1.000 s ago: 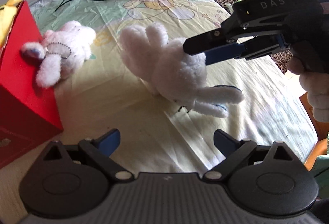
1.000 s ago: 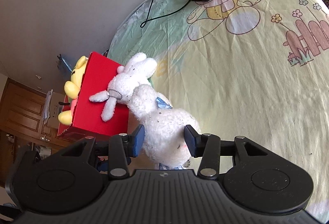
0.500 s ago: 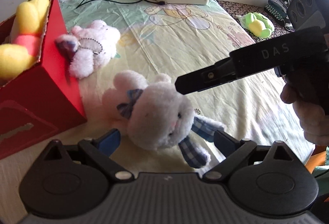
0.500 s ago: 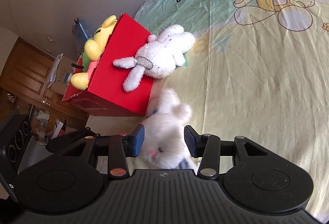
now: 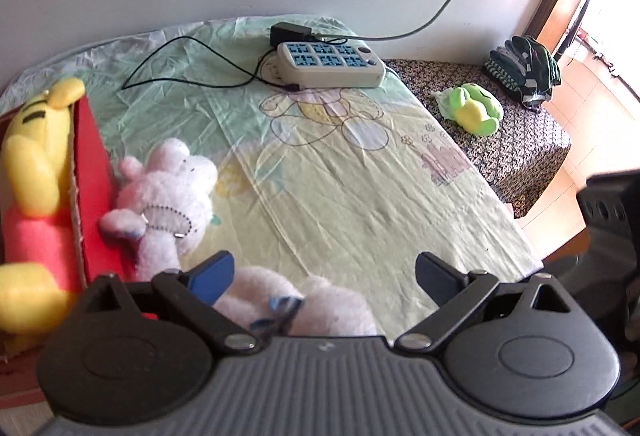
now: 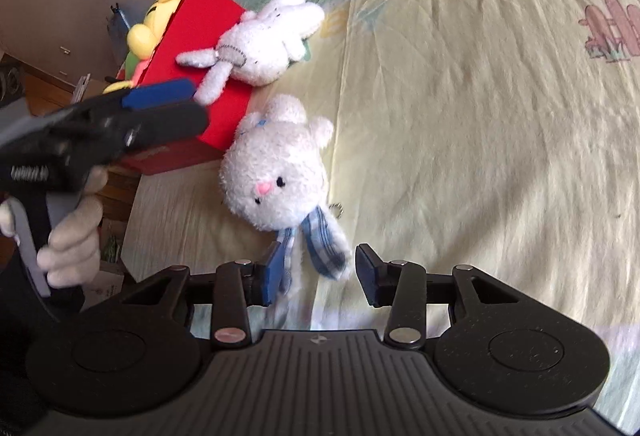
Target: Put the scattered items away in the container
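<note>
plush rabbit (image 6: 280, 176) with plaid ears lies on the sheet-covered surface (image 6: 480, 156), just beside the near corner of the red box (image 6: 200, 48), its head turned toward the camera. its plaid ears trail between the pads of the right hand-held gripper (image 6: 316, 272), whose jaws are closing; one ear touches one blue pad, while a gap shows at the other pad, so nothing is clamped there. the left hand-held gripper (image 5: 324, 272) has its jaws wide apart and empty, hanging above the rabbit beside the red box; in the right wrist view it crosses in front of the box, held by a hand (image 6: 72, 236). a second white plush (image 6: 260, 44) leans against the box's outer wall. a yellow bear toy (image 5: 36, 172) sits inside the box. well beyond the box, a power strip (image 5: 332, 64) rests at the far edge, and a green plush (image 5: 476, 110) lies on a patterned bench (image 5: 520, 156).
</note>
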### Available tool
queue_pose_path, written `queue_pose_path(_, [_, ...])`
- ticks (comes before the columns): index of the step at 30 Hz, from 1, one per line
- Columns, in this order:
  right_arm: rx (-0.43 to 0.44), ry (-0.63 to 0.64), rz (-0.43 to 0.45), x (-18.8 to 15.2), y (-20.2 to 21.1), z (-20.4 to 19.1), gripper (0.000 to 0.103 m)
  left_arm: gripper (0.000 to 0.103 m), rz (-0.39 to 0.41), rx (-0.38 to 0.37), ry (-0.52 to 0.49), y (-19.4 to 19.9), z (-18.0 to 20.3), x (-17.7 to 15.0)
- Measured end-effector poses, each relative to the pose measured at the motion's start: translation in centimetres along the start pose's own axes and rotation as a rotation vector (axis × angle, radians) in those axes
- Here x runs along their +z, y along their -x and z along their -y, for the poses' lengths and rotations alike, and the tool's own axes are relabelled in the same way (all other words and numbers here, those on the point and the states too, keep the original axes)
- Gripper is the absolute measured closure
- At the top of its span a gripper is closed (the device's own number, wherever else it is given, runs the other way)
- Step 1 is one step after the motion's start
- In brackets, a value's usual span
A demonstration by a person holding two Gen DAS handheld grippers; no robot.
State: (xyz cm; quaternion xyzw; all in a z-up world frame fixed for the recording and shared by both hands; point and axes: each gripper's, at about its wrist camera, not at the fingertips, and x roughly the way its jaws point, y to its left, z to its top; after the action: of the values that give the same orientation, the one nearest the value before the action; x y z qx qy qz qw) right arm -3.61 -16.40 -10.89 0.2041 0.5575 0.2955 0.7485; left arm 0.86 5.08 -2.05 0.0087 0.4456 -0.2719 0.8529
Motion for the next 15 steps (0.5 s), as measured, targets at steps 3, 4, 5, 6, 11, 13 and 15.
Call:
queue_pose_path(3, [0.073,0.052,-0.039,-1.2,-1.0,-1.8,0.063,0.006,-0.003,0.031,-0.008,-2.6,-0.2,0.9])
queue_pose_path(4, [0.096,0.067,-0.046,-1.4,-1.4,-2.6,0.063,0.006,-0.016,0.032,-0.002,-3.8,-0.4,1.2])
queue_pose_path(5, [0.114,0.078,-0.049,-1.5,-2.0,-3.3,0.063,0.007,-0.037,0.031,0.007,-4.9,-0.6,1.4])
queue_pose_path(6, [0.124,0.084,-0.049,-1.5,-2.7,-3.9,0.063,0.008,-0.060,0.037,0.013,-6.0,-0.8,1.5])
queue_pose_path(11, [0.074,0.108,-0.034,-0.9,-5.4,-6.0,0.063,0.036,-0.152,0.086,0.006,-8.9,-1.3,0.8])
queue_pose_path(13, [0.060,0.086,-0.032,-0.7,-6.0,-5.9,0.063,0.034,-0.173,0.087,0.017,-9.0,-1.7,0.1])
queue_pose_path(15, [0.024,0.065,-0.024,-0.5,-6.2,-5.6,0.063,0.033,-0.181,0.104,0.017,-8.9,-1.8,-0.6])
